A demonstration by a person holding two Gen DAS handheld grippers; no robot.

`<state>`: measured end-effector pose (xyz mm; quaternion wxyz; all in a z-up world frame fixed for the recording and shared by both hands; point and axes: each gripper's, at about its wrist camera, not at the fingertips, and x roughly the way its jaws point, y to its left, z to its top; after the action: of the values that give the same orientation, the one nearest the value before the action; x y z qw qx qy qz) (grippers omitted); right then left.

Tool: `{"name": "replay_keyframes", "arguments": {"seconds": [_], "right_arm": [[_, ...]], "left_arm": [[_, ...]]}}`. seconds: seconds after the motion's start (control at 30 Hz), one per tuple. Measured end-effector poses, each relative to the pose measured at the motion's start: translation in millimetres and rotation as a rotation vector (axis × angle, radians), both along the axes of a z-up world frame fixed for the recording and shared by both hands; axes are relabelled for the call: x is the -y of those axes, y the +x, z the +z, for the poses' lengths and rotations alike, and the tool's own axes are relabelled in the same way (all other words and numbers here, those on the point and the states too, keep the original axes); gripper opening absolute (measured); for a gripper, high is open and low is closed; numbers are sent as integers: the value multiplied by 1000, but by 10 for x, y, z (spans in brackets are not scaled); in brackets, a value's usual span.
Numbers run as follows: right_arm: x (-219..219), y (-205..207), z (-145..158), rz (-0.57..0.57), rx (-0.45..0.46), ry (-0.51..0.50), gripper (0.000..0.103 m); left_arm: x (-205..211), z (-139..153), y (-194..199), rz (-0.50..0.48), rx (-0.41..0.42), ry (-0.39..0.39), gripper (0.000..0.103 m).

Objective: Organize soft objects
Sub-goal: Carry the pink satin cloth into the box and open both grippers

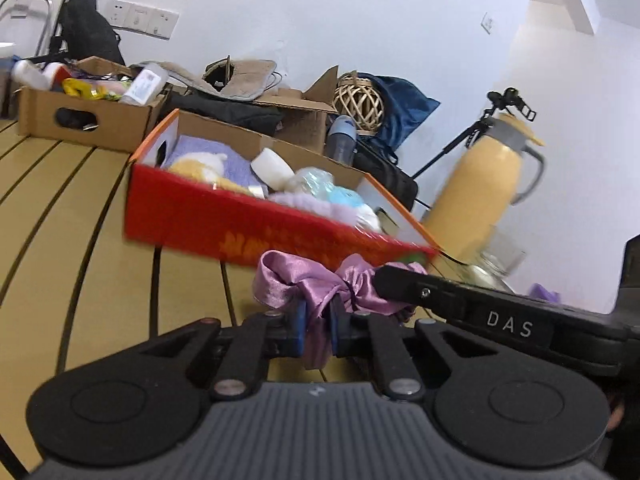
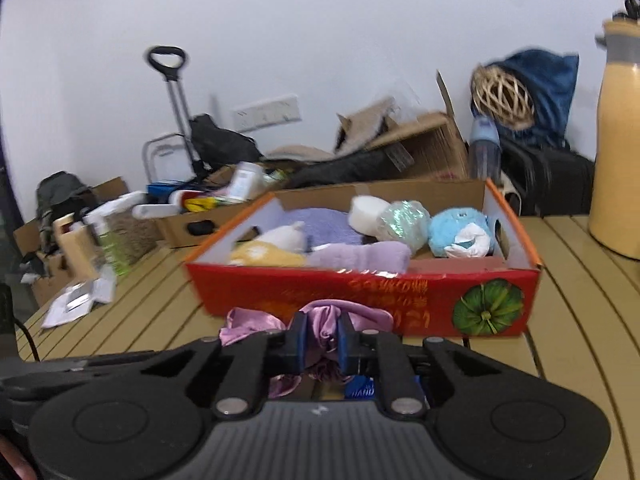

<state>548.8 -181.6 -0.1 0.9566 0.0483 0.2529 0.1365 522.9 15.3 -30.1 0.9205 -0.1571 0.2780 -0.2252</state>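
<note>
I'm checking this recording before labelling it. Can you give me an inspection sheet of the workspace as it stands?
Surface: slatted wooden table, boxes standing on it.
Job's things: purple satin cloth in front of the red box; plush toys and towels inside the box.
Clutter: cardboard boxes, yellow jug, wicker ball.
Grippers: left gripper and right gripper both shut on the satin cloth.
Cables: nothing seen for certain.
Surroundings: white wall, wall sockets, tripod.

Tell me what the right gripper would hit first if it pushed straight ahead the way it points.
Most likely the near wall of the red box, directly ahead of the right gripper, whose jaws pinch the purple satin scrunchie. Depth is hard to judge in this view.
</note>
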Motion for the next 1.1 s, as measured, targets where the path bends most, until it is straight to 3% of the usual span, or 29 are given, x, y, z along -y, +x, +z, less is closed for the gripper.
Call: {"name": "replay_keyframes", "arguments": {"seconds": [0.13,0.27,0.53,0.67,0.83,0.97,1.1], "right_arm": [[106,-608,68,29,-31,76,14],[126,-1142,162,35,-2,65,14],[293,-1458,305,10,31,95,15],[371,-1249,404,5,50,92,15],[461,-491,675,-3,89,90,15],[550,406,804,-12,51,131,15],[551,1300,628,-25,-61,119,15]], "left_arm": [[-24,154,-671,4,40,4,11],[40,288,-1096,-1,91,22,11],[203,454,-1153,-38,132,28,11],[339,631,-756,-64,182,65,11],[445,929,157,-114,195,60,11],[471,940,1096,-108,101,44,10],[508,716,1890,-75,-22,54,10]]}}
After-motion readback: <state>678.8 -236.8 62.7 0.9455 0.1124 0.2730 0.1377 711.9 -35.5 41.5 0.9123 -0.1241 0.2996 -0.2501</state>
